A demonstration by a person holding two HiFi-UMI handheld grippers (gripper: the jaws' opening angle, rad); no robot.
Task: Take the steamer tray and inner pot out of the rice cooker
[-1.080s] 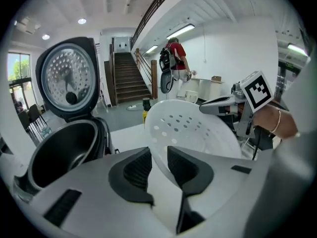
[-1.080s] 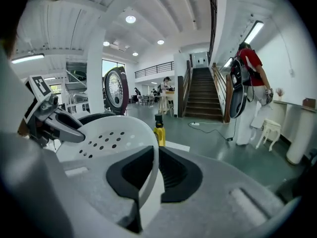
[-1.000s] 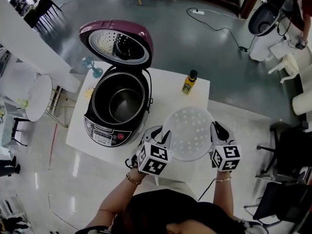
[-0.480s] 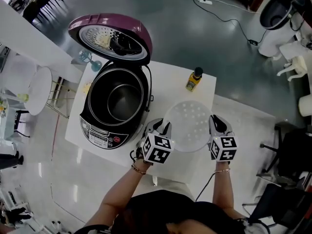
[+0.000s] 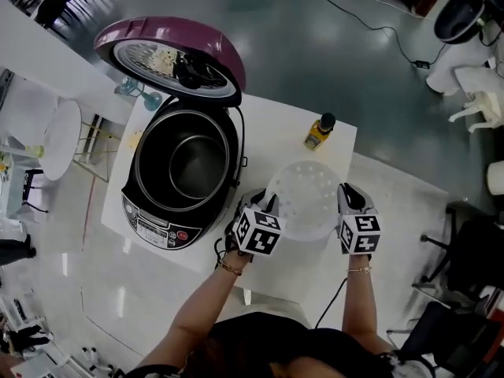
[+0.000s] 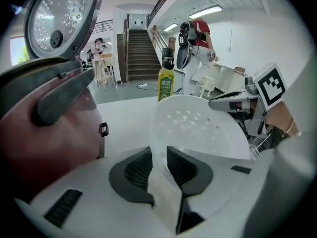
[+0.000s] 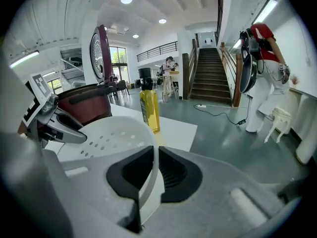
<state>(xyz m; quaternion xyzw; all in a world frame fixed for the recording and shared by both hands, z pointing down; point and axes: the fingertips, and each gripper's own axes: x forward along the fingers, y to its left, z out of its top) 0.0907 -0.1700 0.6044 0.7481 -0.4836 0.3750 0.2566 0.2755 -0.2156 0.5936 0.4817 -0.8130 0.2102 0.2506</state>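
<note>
Clamping narrowly on opposite rims of the steamer tray (image 5: 305, 199) mid-frame, left gripper (image 5: 256, 203) and right gripper (image 5: 349, 195) should next set it on the table (image 5: 268, 128), then lift the inner pot (image 5: 189, 164) out.

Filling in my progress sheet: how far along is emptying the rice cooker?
Done: the tray is out of the cooker, whose lid stands open. In hand: the left gripper and right gripper clamp the tray's rim over the table. Left: the inner pot sits in the cooker.
</note>
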